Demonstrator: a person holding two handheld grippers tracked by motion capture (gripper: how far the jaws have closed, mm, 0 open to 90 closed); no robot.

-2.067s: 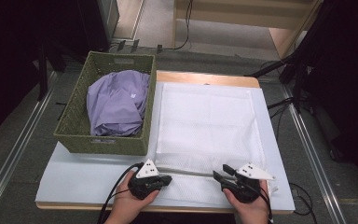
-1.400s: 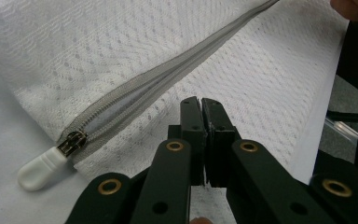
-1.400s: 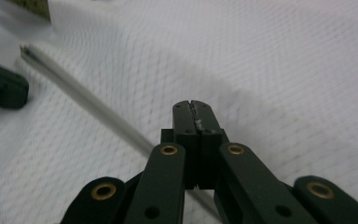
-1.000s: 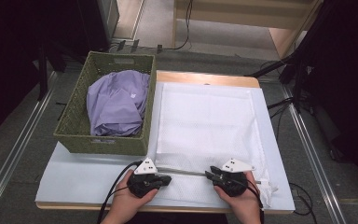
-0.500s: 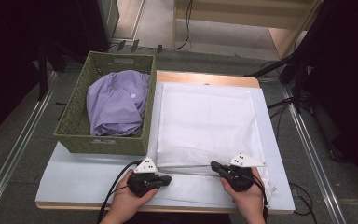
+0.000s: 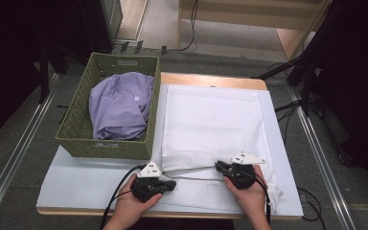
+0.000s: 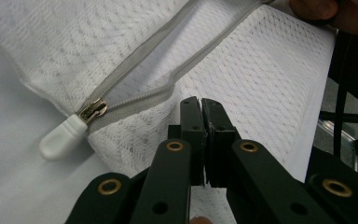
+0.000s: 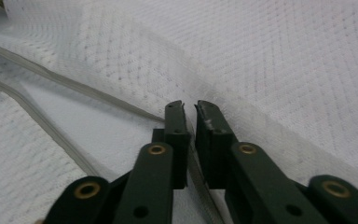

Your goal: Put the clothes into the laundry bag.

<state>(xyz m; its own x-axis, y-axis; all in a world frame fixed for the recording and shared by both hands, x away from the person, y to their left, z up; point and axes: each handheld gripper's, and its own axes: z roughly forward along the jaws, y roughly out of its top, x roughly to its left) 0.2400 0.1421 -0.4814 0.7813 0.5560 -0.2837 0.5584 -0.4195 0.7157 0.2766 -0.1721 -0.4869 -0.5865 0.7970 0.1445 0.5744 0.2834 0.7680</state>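
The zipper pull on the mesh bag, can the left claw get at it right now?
Probably yes: the white zipper pull lies bare on the table just beside the shut left claw, with nothing lying between them.

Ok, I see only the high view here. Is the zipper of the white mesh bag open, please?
Observer: Yes. In the left gripper view the zipper is parted, and its white pull tab sits at the end of the opening.
Operator: Is the left claw shut?
Observer: Yes, the left claw is shut, right at the zipper's lower edge.
Operator: And the right claw?
Observer: The right claw has just been opening; a narrow gap shows between its jaws.
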